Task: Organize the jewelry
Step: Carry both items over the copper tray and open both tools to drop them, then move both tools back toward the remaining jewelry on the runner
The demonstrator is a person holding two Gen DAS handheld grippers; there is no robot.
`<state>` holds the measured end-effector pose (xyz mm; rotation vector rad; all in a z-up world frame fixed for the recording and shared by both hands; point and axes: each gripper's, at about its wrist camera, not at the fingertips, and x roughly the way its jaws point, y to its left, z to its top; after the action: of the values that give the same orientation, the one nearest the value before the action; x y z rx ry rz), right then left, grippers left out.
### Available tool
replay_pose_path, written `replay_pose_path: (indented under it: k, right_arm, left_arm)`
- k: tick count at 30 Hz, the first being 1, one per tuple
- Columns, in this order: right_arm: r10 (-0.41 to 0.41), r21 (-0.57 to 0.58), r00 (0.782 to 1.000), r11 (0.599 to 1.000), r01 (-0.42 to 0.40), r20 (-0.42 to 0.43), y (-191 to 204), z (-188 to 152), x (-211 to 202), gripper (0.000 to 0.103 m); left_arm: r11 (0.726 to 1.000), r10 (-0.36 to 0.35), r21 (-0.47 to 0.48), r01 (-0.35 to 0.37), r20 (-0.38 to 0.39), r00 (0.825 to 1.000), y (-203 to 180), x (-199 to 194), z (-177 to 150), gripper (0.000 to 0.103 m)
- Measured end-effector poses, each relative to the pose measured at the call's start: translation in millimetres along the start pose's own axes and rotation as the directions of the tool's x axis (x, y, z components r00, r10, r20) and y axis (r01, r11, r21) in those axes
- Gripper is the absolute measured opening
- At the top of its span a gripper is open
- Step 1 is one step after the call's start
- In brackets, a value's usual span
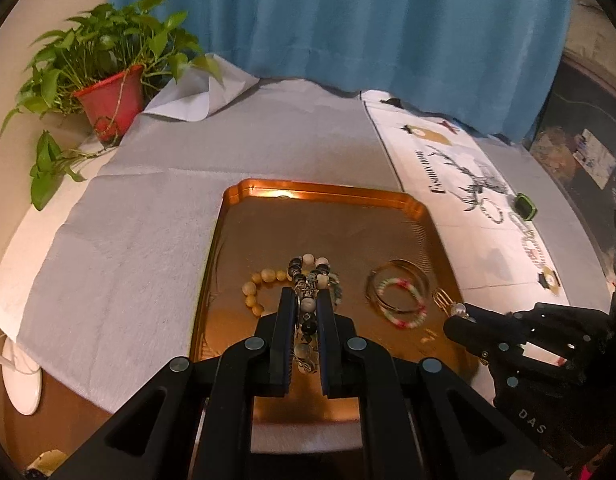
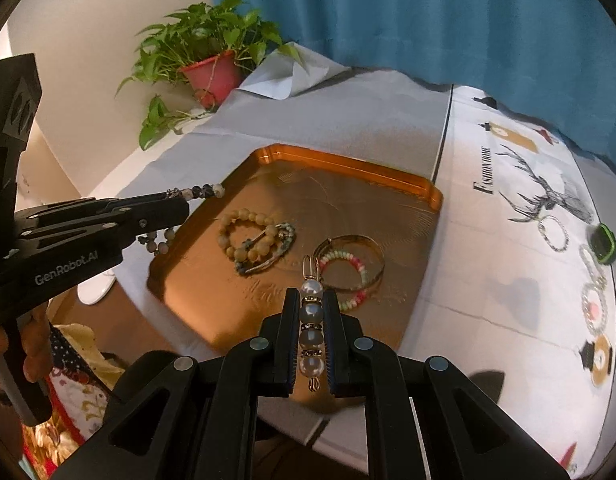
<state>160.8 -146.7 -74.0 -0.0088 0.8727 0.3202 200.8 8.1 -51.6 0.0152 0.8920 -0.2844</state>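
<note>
In the left wrist view, the left gripper (image 1: pixel 307 300) is pressed together on a bead bracelet (image 1: pixel 306 280) of dark and pale beads. The bracelet runs along the fingers and sticks out past the tips. It hangs over the near half of the copper tray (image 1: pixel 328 192). Just beyond the tips in this view, on the tray floor, lies a ring of yellow beads (image 1: pixel 260 284); to the right of it lie a gold bangle (image 1: pixel 396 276) and a pink and green bracelet (image 1: pixel 404 300). The right gripper (image 1: pixel 460 320) comes in from the right, above the near right corner of the tray.

In the right wrist view, the right gripper (image 2: pixel 311 300) pinches a pearl hair clip (image 2: pixel 311 320). The long axis of the clip lies along the fingers, and its gold end points forward toward the bangle (image 2: pixel 350 256). The left gripper (image 2: pixel 184 208) is at the left edge of the tray, with its bracelet (image 2: pixel 200 191) hanging out.

I judge that both pieces will be set down on the tray. The free floor lies ahead of each gripper, and the right one seems to have jewelry closer below it, so the clip may land on the bangle.
</note>
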Motion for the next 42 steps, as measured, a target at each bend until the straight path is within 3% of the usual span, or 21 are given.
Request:
replay_pose_path:
  k: [5, 6, 7, 9, 10, 11, 12, 20, 29, 34, 42]
  right_arm:
    - [-0.011, -0.001, 1.000, 1.000, 0.011, -0.016, -3, 6, 21, 0.012]
    - [-0.014, -0.004, 1.000, 1.000, 0.014, -0.023, -3, 7, 25, 0.013]
    - [-0.022, -0.014, 0.999, 1.000, 0.021, -0.033, -3, 7, 28, 0.015]
    - [-0.051, -0.029, 0.997, 0.998, 0.049, -0.063, -3, 6, 32, 0.035]
    - [-0.055, -0.031, 0.996, 0.998, 0.053, -0.071, -3, 3, 31, 0.058]
    - [-0.048, -0.030, 0.997, 0.998, 0.046, -0.063, -4, 1, 28, 0.073]
    - [-0.039, -0.031, 0.998, 0.999, 0.038, -0.049, -3, -3, 22, 0.075]
    - [-0.044, 0.038, 0.999, 0.998, 0.044, 0.003, -1, -51, -55, 0.075]
    - [-0.096, 0.081, 0.989, 0.993, 0.087, 0.117, 6, -106, -165, 0.076]
    - [-0.120, 0.060, 0.976, 0.992, 0.110, 0.183, 16, -128, -210, 0.078]
    - [-0.133, 0.066, 0.965, 0.990, 0.121, 0.224, 22, -153, -246, 0.080]
  left_arm:
    - [1.000, 0.003, -0.005, -0.003, -0.042, 0.999, 5, 25, 4, 0.012]
    - [1.000, 0.005, -0.007, -0.006, -0.062, 0.998, 6, 29, 4, 0.030]
    - [1.000, 0.017, -0.011, -0.018, -0.084, 0.996, 6, 31, 3, 0.067]
    - [0.997, 0.063, -0.036, -0.067, -0.101, 0.993, 9, 31, 1, 0.097]
    - [0.996, 0.072, -0.050, -0.076, -0.070, 0.995, 10, 25, -2, 0.097]
    - [0.995, 0.076, -0.053, -0.079, -0.055, 0.996, 10, 19, -5, 0.097]
    - [0.995, 0.082, -0.053, -0.085, -0.058, 0.995, 10, 15, -8, 0.097]
    - [0.993, 0.111, -0.040, -0.112, -0.016, 0.994, -11, -58, -63, 0.097]
    - [0.998, 0.054, 0.023, -0.057, 0.091, 0.994, -65, -150, -101, 0.097]
    - [0.997, 0.041, 0.057, -0.049, 0.129, 0.991, -90, -180, -116, 0.097]
    - [0.992, 0.042, 0.110, -0.063, 0.181, 0.983, -116, -214, -135, 0.099]
